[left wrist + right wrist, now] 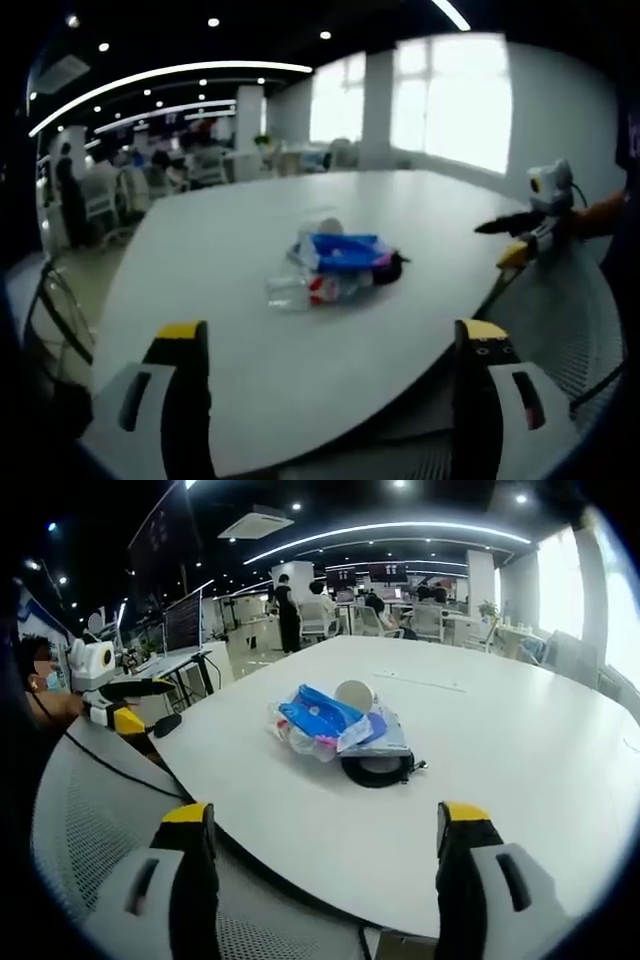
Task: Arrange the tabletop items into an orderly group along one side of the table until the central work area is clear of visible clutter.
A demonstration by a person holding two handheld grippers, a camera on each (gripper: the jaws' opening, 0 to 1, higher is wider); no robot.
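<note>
- In the left gripper view we see our left gripper [327,345] at the bottom of the frame, its two yellow-tipped jaws spread wide apart and empty.
- Between and above those jaws lies the white tabletop [250,230], which fills the middle of the frame.
- A small pile of items sits near the frame's centre: a blue packet [343,250] on top, a clear plastic bottle [300,290] lying on its side at the lower left of the pile, a white cup [322,225] at the upper edge, and something dark [392,267] at the right end.
- The items in the pile touch one another; we cannot tell exactly what the dark piece is from here.
- At the right edge of that frame our right gripper [520,240] comes in, held by a hand, near the tabletop's edge and well apart from the pile.
- In the right gripper view the right gripper [325,825] shows at the bottom, jaws released and wide, holding nothing.
- The tabletop [480,750] spreads across the centre and right of this frame.
- The pile lies just left of centre: the blue packet [315,715] over a clear bag [295,738], the cup [354,693] behind, and a black round thing [375,770] at the lower right of the pile.
- At the left edge the left gripper [130,705] reaches in, beside the tabletop's edge.
- A mesh chair back [90,810] occupies the lower left.
- People and desks stand in the background at the top.
</note>
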